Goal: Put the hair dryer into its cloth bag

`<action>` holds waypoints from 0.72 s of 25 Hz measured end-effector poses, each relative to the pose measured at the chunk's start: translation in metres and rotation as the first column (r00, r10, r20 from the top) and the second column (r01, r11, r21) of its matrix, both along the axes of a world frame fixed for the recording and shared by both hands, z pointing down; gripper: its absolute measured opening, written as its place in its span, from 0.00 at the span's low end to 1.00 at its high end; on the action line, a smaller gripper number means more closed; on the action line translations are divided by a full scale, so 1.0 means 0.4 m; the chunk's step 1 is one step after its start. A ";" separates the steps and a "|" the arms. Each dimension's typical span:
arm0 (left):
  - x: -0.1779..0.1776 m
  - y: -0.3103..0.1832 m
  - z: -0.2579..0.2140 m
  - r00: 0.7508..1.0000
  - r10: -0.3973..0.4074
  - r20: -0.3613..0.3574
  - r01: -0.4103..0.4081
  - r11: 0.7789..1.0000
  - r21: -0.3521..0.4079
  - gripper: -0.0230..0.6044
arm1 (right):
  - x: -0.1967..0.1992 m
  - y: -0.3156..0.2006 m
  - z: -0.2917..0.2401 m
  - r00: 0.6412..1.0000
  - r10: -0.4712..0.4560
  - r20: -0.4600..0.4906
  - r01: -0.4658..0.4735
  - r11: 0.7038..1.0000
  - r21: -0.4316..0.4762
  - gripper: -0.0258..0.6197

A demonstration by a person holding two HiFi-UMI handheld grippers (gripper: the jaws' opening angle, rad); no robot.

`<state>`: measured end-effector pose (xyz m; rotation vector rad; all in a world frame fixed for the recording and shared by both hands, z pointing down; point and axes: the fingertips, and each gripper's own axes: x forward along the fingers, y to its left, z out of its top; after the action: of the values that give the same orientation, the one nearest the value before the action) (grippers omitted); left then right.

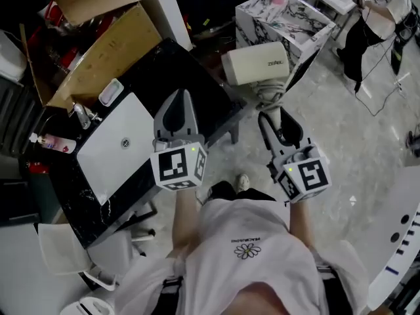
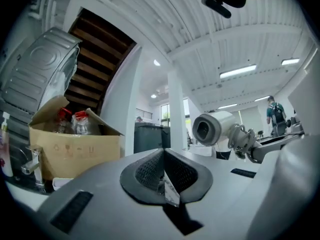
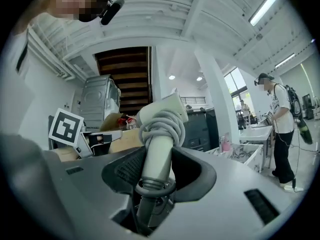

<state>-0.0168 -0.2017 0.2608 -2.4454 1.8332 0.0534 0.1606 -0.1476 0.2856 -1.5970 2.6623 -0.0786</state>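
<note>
A cream hair dryer [image 1: 256, 63] with its cord coiled round the handle sticks out level from my right gripper [image 1: 275, 118], which is shut on the handle. In the right gripper view the handle [image 3: 157, 154] fills the gap between the dark pads, the cord coil [image 3: 161, 126] just beyond them. My left gripper [image 1: 179, 104] is held level beside it, over the edge of the black counter, jaws shut with nothing seen in them. From the left gripper [image 2: 164, 171] view the dryer's nozzle [image 2: 210, 128] shows at the right. No cloth bag is in any view.
A black counter [image 1: 187, 64] with a white sink [image 1: 118, 146] and tap [image 1: 80, 113] lies at the left; an open cardboard box [image 1: 98, 44] sits behind it. A marble-patterned crate [image 1: 282, 21] stands ahead. Another person [image 1: 371, 12] stands at the far right.
</note>
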 end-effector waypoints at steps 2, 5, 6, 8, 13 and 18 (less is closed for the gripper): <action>-0.004 -0.016 0.001 1.000 -0.017 0.021 0.017 1.000 -0.001 0.07 | -0.004 -0.023 0.006 1.000 -0.014 0.008 0.014 1.000 -0.007 0.28; -0.021 -0.036 0.012 0.999 -0.033 0.044 0.033 0.999 -0.018 0.07 | -0.024 -0.050 0.016 0.999 -0.046 0.010 0.046 0.999 -0.015 0.28; -0.024 -0.044 0.017 0.998 -0.026 0.059 0.028 0.999 -0.033 0.07 | -0.031 -0.057 0.017 0.998 -0.054 0.012 0.054 0.998 -0.019 0.28; -0.027 -0.059 0.025 0.996 -0.004 0.094 0.010 0.998 -0.062 0.07 | -0.039 -0.070 0.018 0.998 -0.068 0.015 0.068 0.997 -0.029 0.28; -0.029 -0.087 0.058 0.965 0.099 0.243 -0.071 0.990 -0.121 0.08 | -0.056 -0.099 0.027 0.996 -0.089 0.017 0.090 0.995 -0.050 0.28; 0.005 -0.079 0.201 0.838 0.364 0.406 -0.236 0.913 -0.332 0.39 | -0.062 -0.113 0.051 0.995 -0.099 -0.004 0.099 0.992 -0.077 0.28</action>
<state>-0.0149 -0.2334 0.3412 -2.5959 1.3072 -0.7418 0.1357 -0.1930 0.3060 -1.4868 2.7760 -0.1796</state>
